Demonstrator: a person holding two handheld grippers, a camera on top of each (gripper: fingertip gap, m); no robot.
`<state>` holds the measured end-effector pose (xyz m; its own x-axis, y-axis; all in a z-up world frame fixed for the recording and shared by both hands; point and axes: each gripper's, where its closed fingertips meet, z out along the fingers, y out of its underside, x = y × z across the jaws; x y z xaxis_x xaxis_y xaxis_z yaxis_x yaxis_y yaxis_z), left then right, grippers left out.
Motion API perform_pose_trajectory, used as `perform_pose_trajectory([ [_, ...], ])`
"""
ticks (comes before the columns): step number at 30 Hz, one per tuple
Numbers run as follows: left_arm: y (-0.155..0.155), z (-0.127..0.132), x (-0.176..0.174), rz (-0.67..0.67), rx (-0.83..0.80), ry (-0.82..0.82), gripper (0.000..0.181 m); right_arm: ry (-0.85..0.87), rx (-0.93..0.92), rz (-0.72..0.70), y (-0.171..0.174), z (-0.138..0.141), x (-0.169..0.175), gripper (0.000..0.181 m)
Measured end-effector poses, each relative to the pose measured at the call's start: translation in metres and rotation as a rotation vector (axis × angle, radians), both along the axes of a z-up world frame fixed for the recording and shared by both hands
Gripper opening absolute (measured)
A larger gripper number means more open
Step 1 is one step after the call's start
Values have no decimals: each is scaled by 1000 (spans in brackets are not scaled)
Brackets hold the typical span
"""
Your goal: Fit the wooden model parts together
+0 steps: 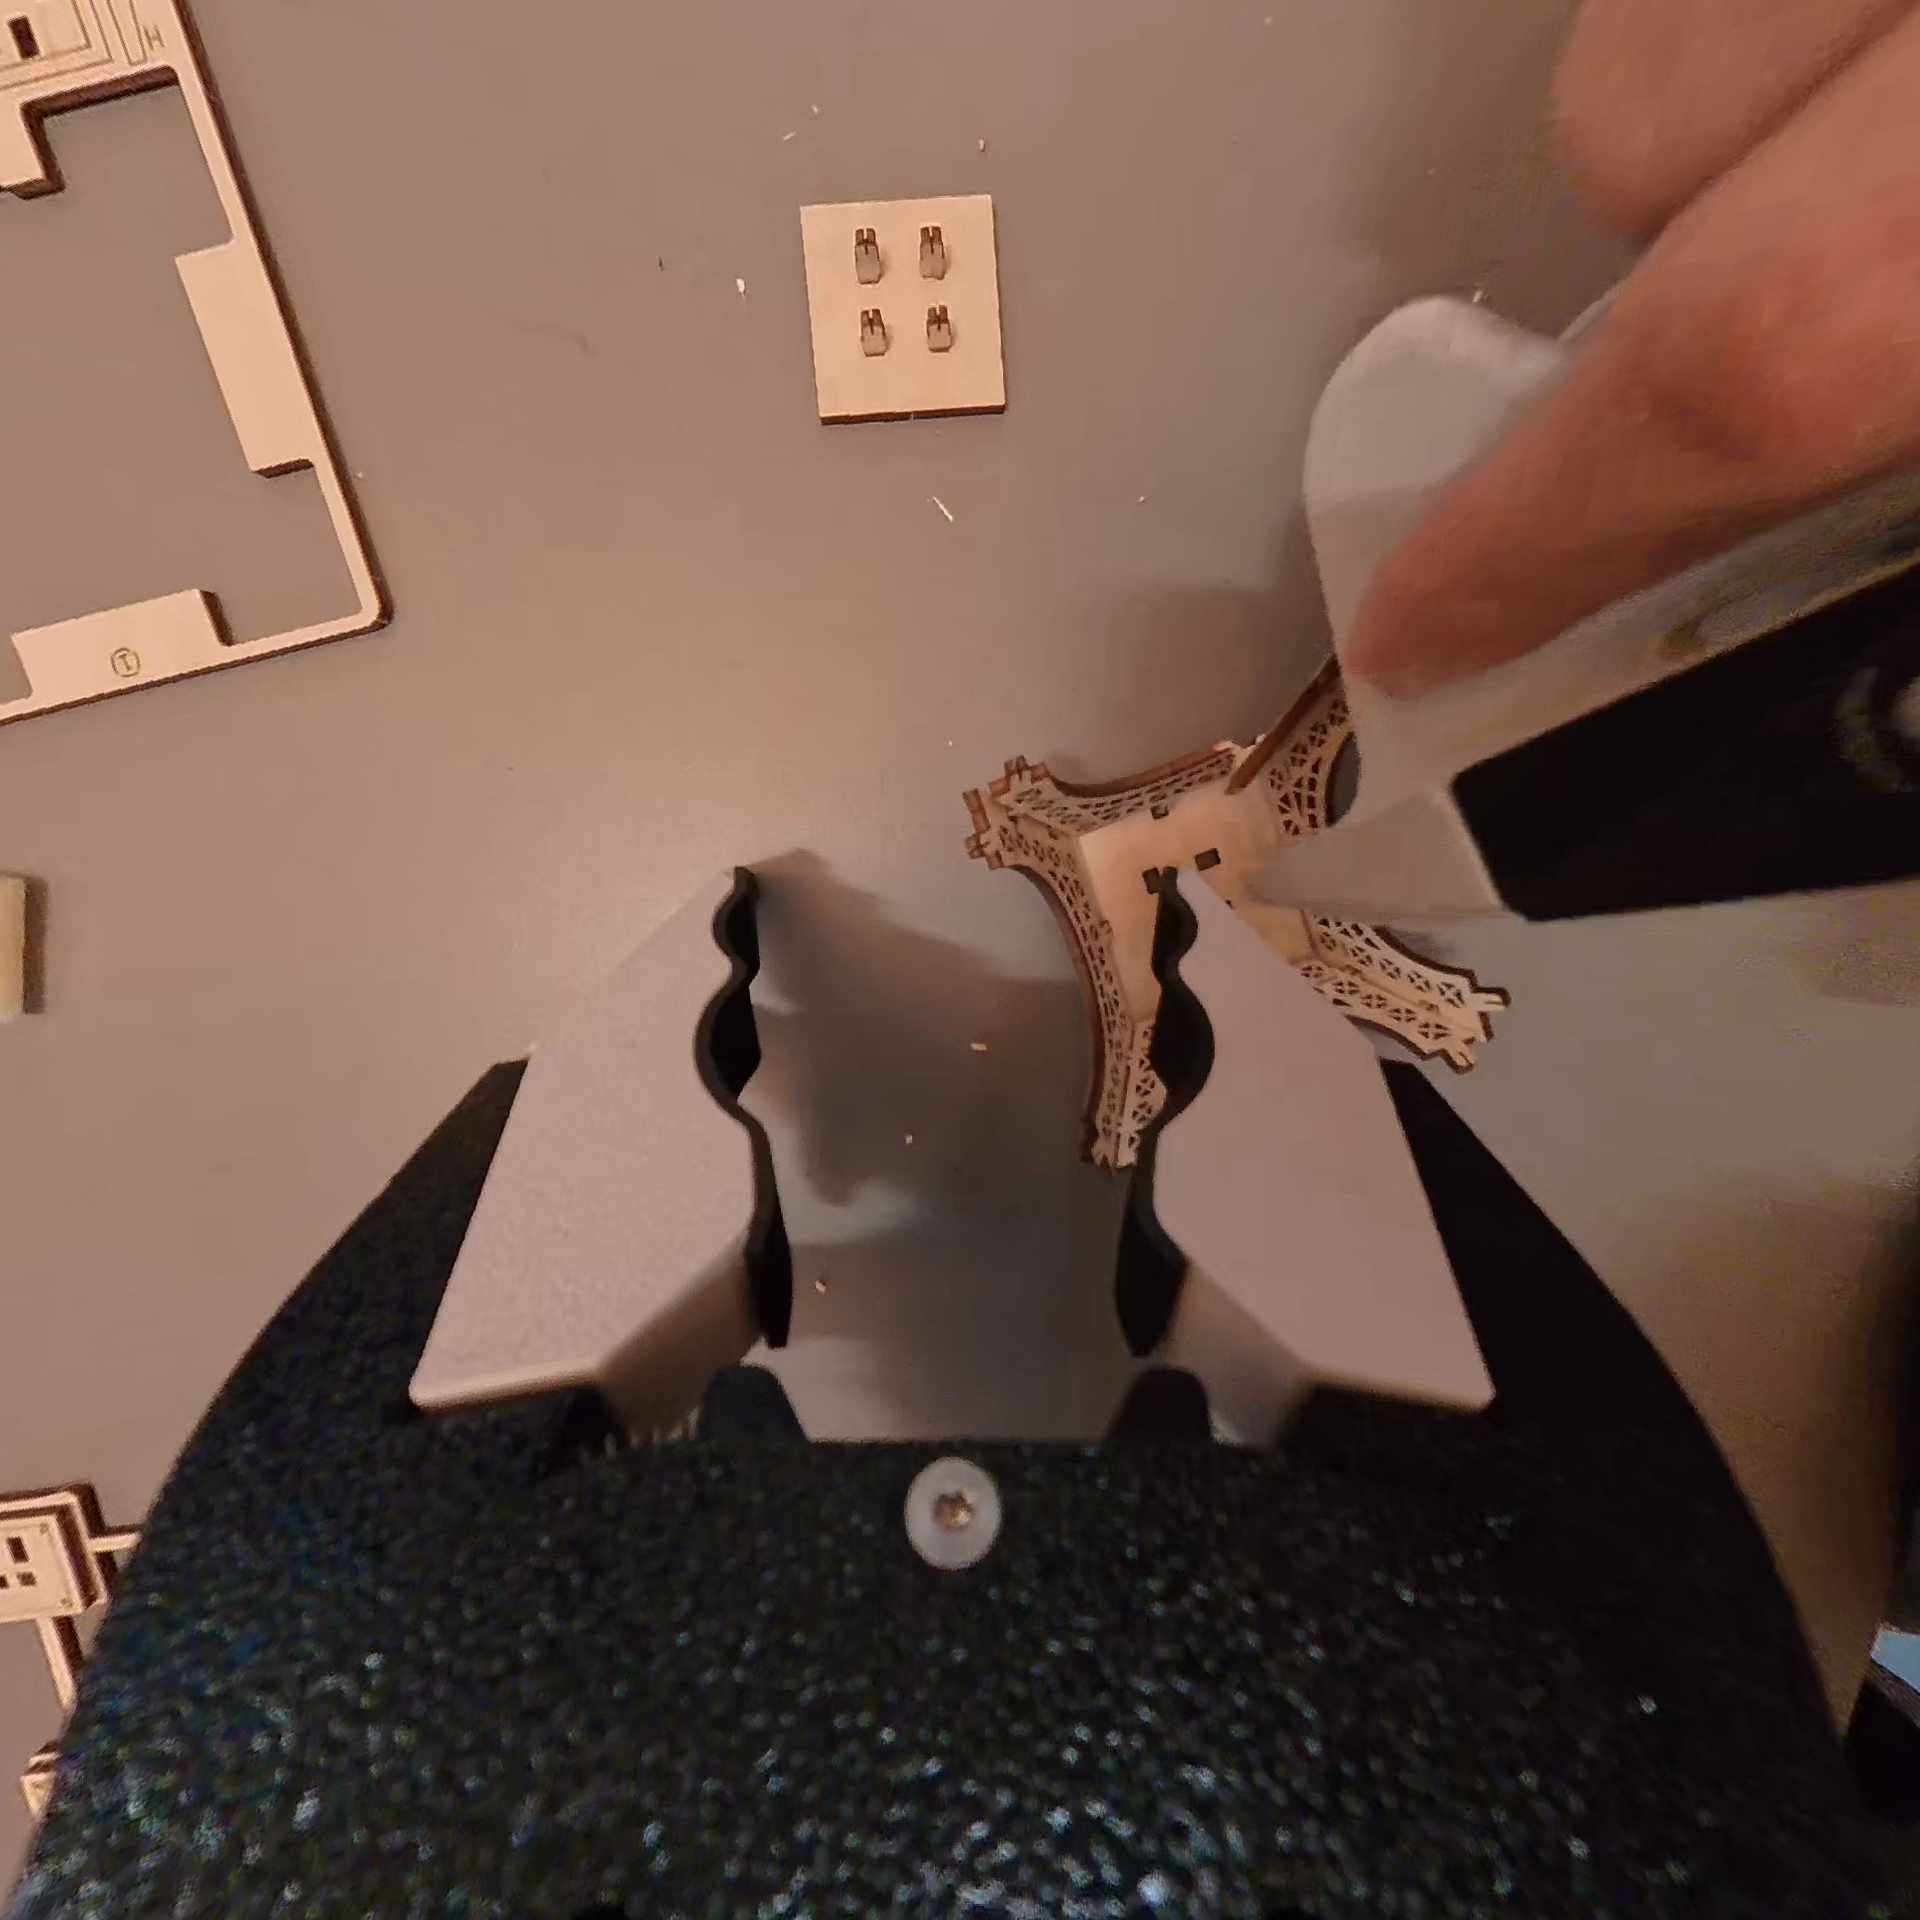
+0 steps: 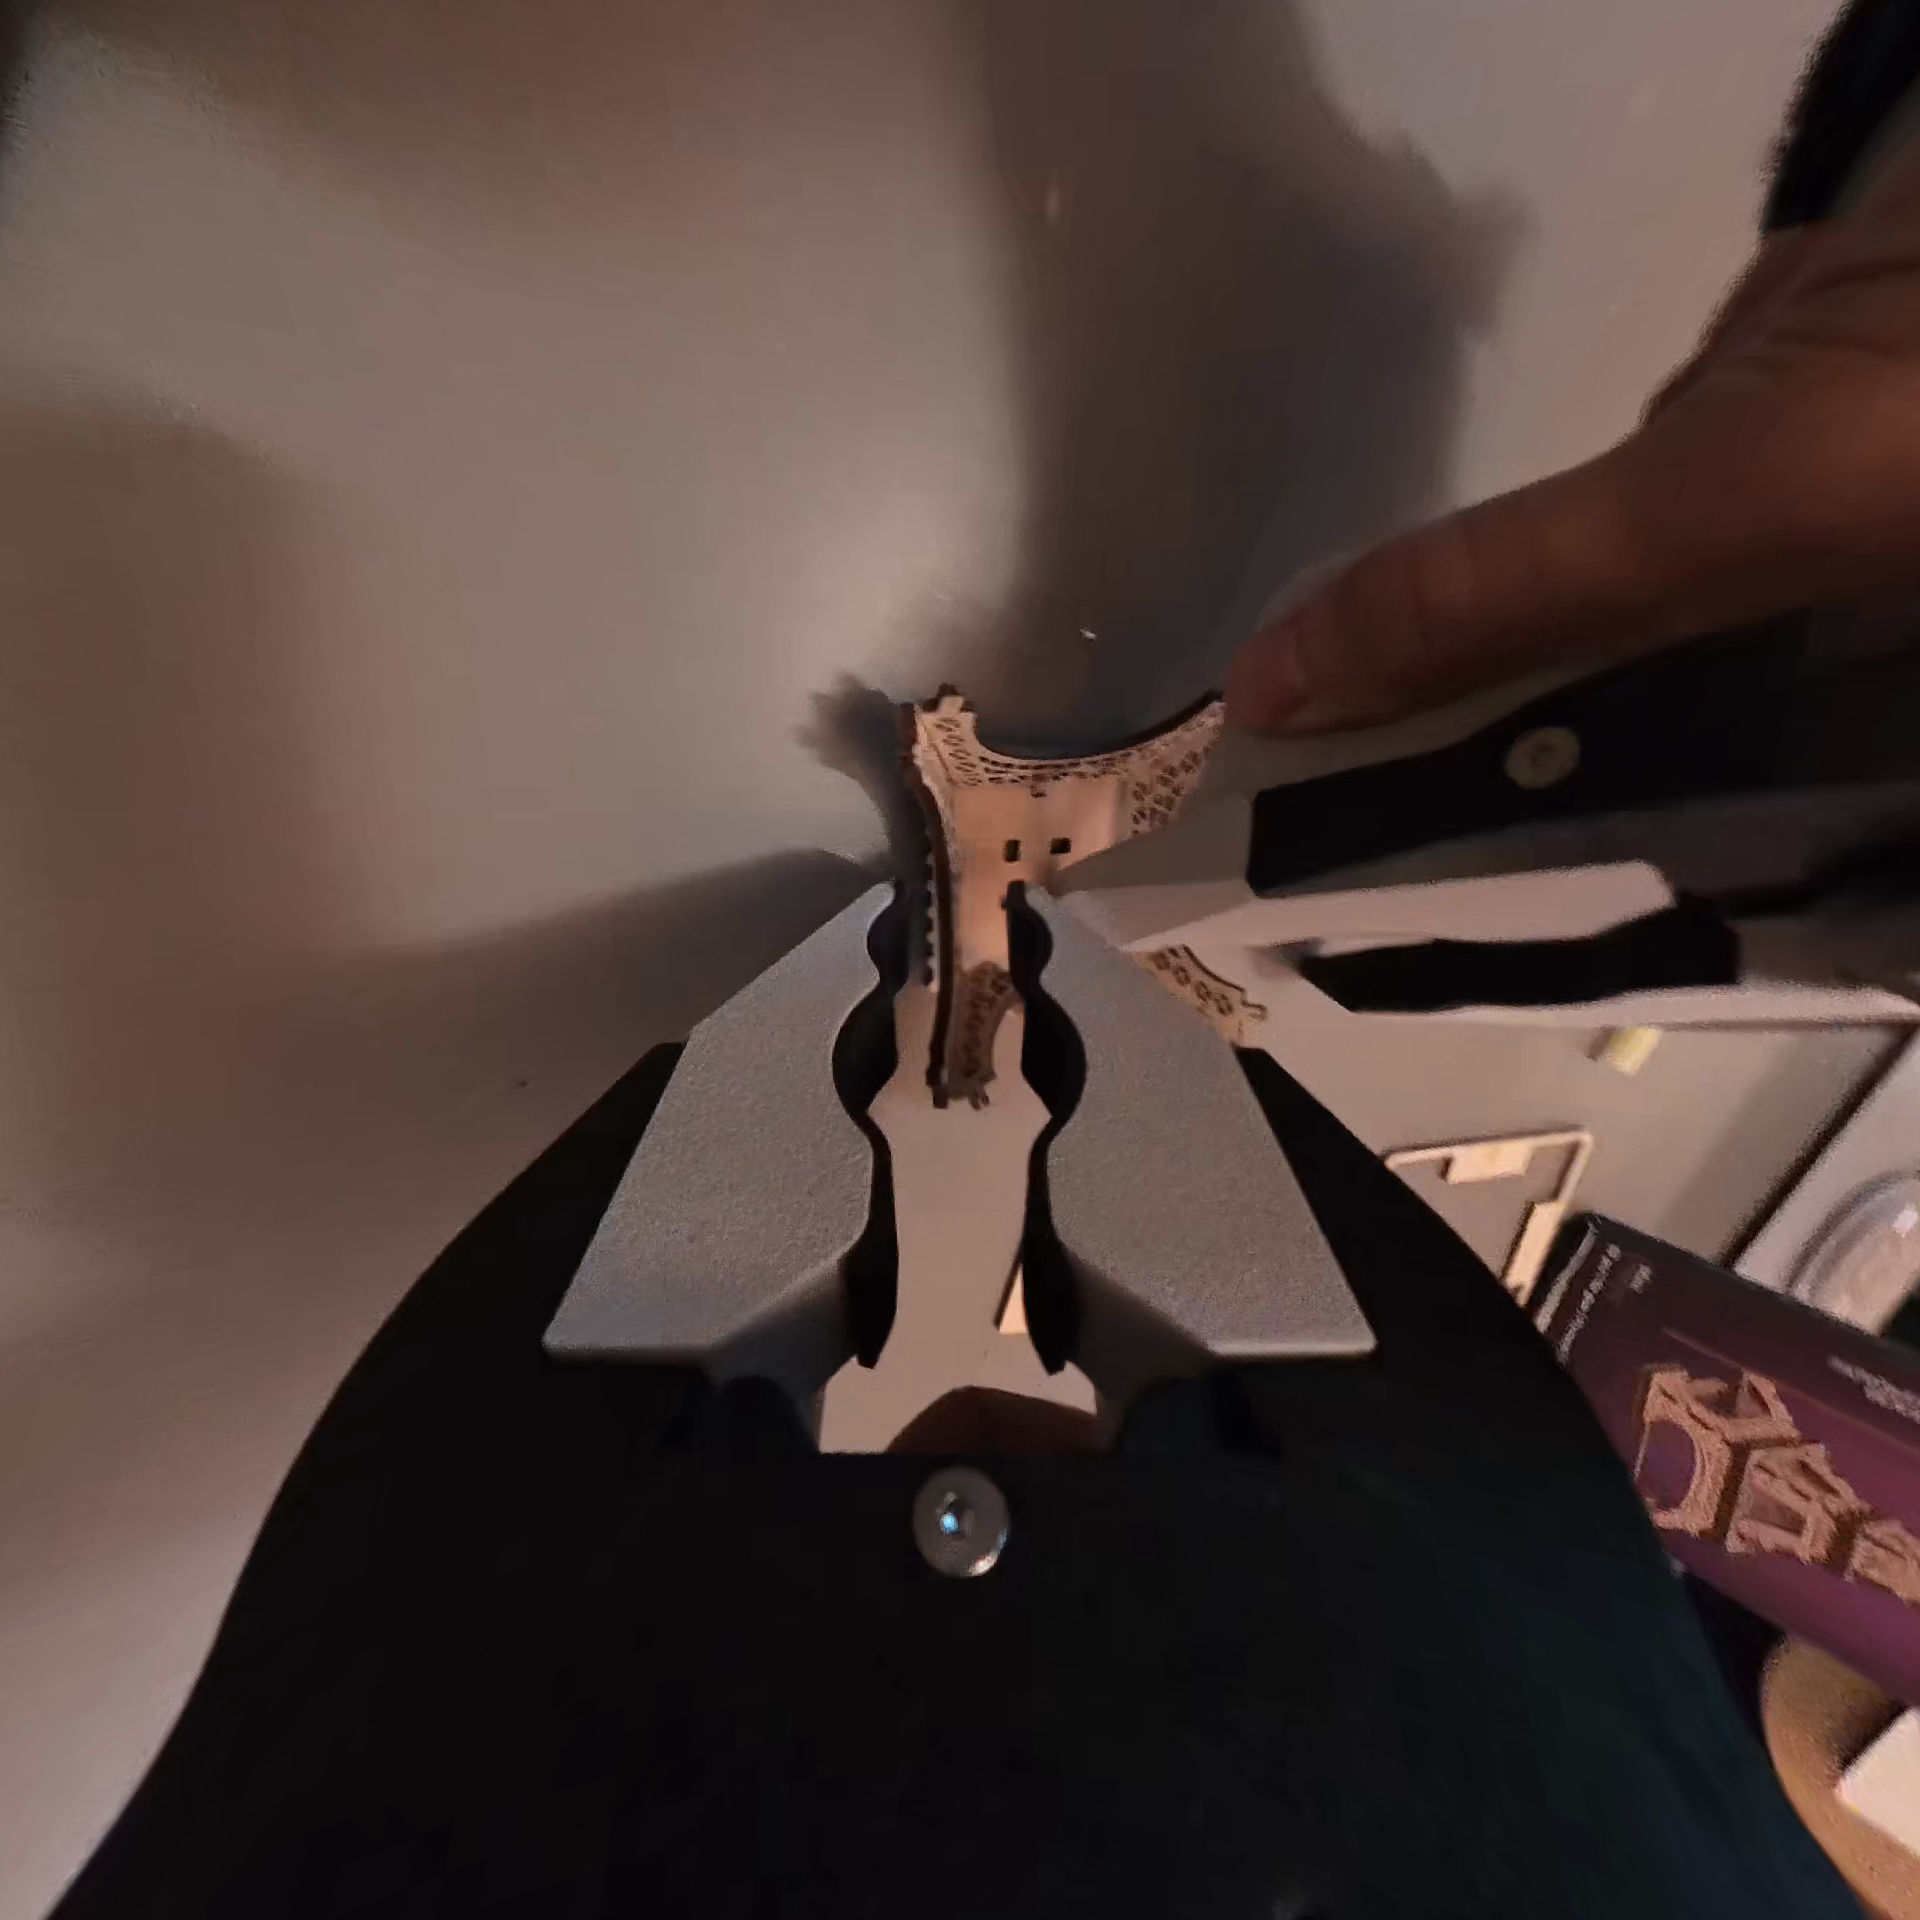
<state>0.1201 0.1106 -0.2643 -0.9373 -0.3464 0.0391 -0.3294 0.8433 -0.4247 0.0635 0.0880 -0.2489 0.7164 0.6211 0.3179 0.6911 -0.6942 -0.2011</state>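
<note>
The wooden model (image 1: pixel 1132 862) is a pale lattice piece with a flat slotted middle and curved legs, held above the grey table (image 1: pixel 623 623). My right gripper (image 2: pixel 958 899) is shut on one of its legs (image 2: pixel 966 997). In the left wrist view it comes in from the right (image 1: pixel 1299 810) under a person's fingers (image 1: pixel 1662 416). My left gripper (image 1: pixel 958 894) is open, and its right fingertip (image 1: pixel 1174 904) touches the model's flat middle. In the right wrist view the left gripper (image 2: pixel 1112 904) reaches the model (image 2: pixel 997 810) from the right.
A small square wooden plate (image 1: pixel 902 307) with several pegs lies ahead on the table. A punched-out wooden sheet (image 1: pixel 260 364) lies at the upper left, with more sheet parts (image 1: pixel 42 1558) at the lower left. A purple box (image 2: pixel 1766 1455) and another wooden frame (image 2: pixel 1475 1174) lie on the right.
</note>
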Motion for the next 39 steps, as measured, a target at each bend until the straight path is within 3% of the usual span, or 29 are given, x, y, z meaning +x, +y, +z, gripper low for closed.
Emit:
perform_pose_trajectory([
  [8,0,0,0,-3,-1,0,75,-54,45,41,-5,2,0,0],
  [18,0,0,0,-5,-4,0,75,-78,51,72,-2,-1,0,3],
  [26,1,0,0,4,3,3,75,-51,-55,90,-4,-4,-2,0],
  [35,-1,0,-1,-7,0,-1,77,5,-56,42,-5,-4,-5,1],
  [39,-1,0,-1,-7,2,0,77,-73,-73,80,-7,-9,-2,4],
])
